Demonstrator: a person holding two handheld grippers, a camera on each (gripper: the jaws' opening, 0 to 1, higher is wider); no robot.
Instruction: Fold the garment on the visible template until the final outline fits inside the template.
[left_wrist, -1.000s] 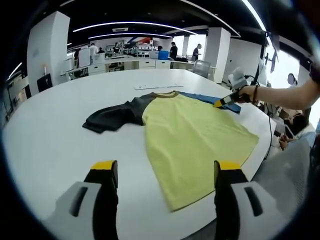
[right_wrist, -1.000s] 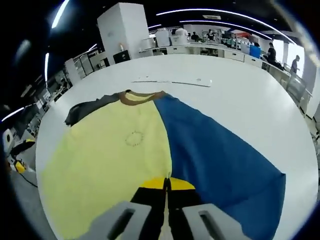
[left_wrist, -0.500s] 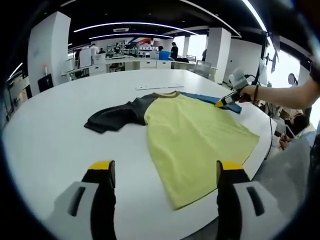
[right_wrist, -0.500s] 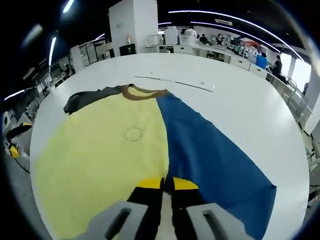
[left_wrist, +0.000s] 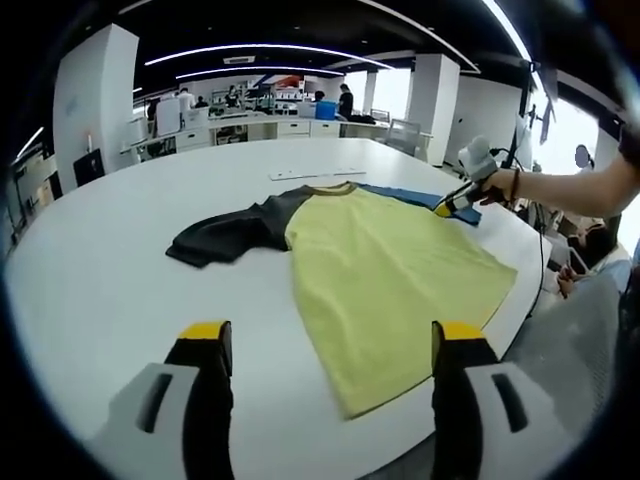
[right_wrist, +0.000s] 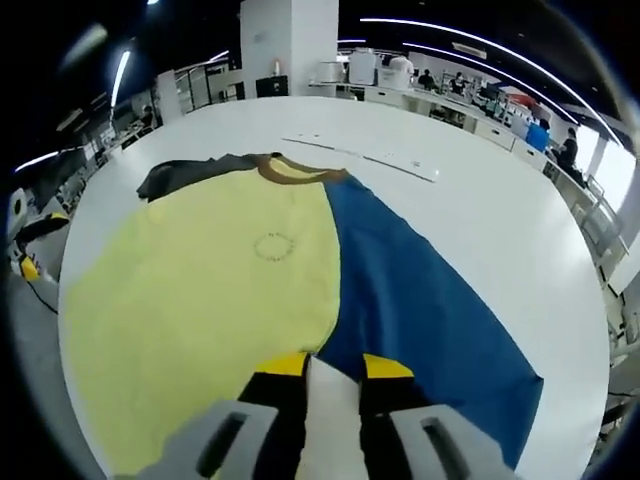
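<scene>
Over on the white desk (left_wrist: 90, 270) lies the garment (left_wrist: 390, 280), spread flat, its yellow body toward the near edge and a dark sleeve (left_wrist: 225, 235) reaching left. Low in the left gripper view, the left gripper (left_wrist: 325, 345) hovers with fingers (left_wrist: 205, 335) wide apart, touching nothing. Farther right, the right gripper (right_wrist: 328, 368) has its fingers (right_wrist: 280, 365) parted by pale fabric held between them, beside the blue template (right_wrist: 420, 300).

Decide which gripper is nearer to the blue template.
Right. The right gripper sits at the blue template, beside the shirt; the left gripper hangs open short of the shirt's near hem, well away from the template.
</scene>
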